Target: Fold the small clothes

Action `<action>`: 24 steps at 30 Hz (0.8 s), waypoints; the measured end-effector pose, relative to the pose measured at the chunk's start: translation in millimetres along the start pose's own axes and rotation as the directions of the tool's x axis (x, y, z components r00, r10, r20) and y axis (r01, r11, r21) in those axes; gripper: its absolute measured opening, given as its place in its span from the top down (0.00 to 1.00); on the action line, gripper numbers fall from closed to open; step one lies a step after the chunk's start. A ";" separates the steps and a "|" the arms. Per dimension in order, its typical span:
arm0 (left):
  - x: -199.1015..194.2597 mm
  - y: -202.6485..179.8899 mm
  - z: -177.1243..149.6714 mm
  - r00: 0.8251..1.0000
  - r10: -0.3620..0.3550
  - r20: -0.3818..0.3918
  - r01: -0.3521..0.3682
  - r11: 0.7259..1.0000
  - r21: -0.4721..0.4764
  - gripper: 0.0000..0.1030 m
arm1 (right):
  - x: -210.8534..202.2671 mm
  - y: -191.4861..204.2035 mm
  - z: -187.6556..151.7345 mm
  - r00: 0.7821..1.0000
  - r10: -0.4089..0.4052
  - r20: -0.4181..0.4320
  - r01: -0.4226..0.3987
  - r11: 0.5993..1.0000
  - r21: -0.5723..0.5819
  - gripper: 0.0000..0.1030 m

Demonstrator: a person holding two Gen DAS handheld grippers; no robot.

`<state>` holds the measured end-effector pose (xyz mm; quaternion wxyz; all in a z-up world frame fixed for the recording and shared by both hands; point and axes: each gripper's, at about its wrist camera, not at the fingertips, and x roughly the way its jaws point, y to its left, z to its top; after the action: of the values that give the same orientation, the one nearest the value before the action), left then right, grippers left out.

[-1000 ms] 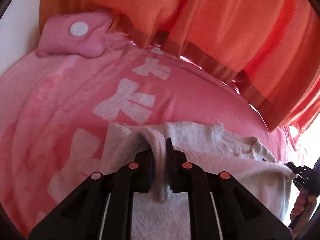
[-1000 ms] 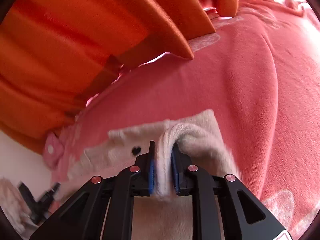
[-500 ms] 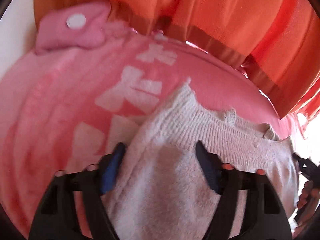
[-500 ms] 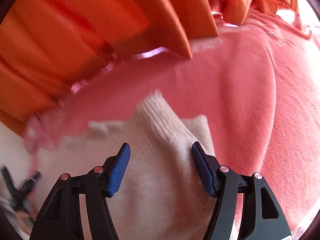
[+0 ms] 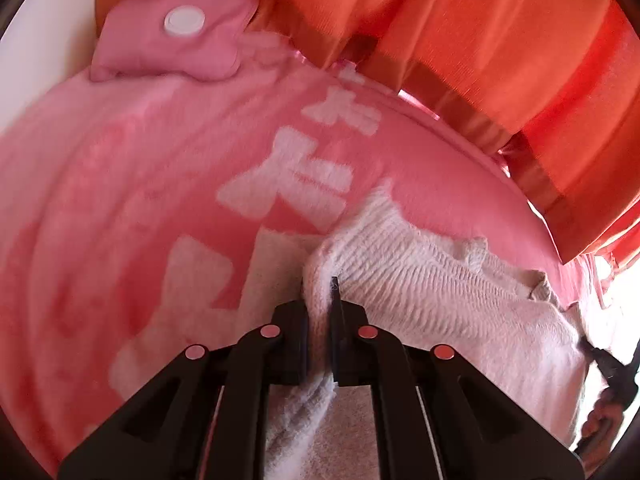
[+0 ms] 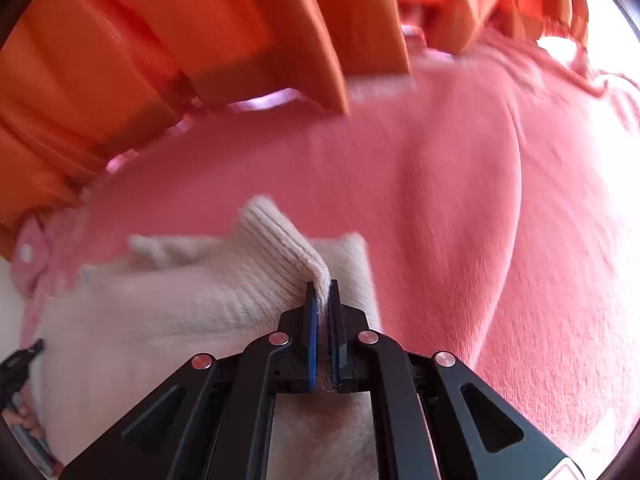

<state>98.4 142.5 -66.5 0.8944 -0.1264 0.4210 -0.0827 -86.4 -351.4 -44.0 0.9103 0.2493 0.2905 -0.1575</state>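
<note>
the small white knit sweater (image 5: 432,296) lies on a pink fleece blanket (image 5: 120,200), toward the near side of it in both wrist views. its ribbed edge is raised into a peak on each side. in the left wrist view the ribbed hem runs from the pinched fold up and away to a point against the blanket's white lettering (image 5: 288,188); the rest of the knit spreads flat to the right, with a small ragged bump on its far edge. in the right wrist view the sweater (image 6: 192,304) has a ribbed flap standing up to a rounded tip, and a flat cream layer shows just behind it.

the left gripper (image 5: 319,312) is clamped on a fold of the sweater's edge, with white knit squeezed between its black fingers and trailing down below them. the right gripper (image 6: 323,312) is likewise clamped on the ribbed flap, its blue-lined pads nearly together with only a thin strip of knit between.

beyond the sweater's far edge a wide band of bare blanket (image 6: 440,200) lies open, widest to the right in the right wrist view. left of the sweater in the left wrist view the blanket is also open out to the rounded near edge. a pink pouch with a white round button (image 5: 176,40) sits at the blanket's far left corner, well apart from the sweater. orange curtains (image 5: 480,40) hang along the far edge of the blanket, their hem just meeting it. at the right rim of the left view, a hand (image 5: 600,420) on the other tool is partly visible.
</note>
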 end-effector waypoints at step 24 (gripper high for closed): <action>1.9 -126.9 -60.5 0.996 -0.066 -0.061 0.084 0.927 0.367 0.70 | 35.7 155.8 -93.5 0.937 0.185 -0.296 -0.295 0.873 -0.388 0.95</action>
<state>47.5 11.4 -67.5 0.8882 0.0299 0.4138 -0.1973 -33.3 -176.7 -75.3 0.9112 0.0963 0.3963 0.0576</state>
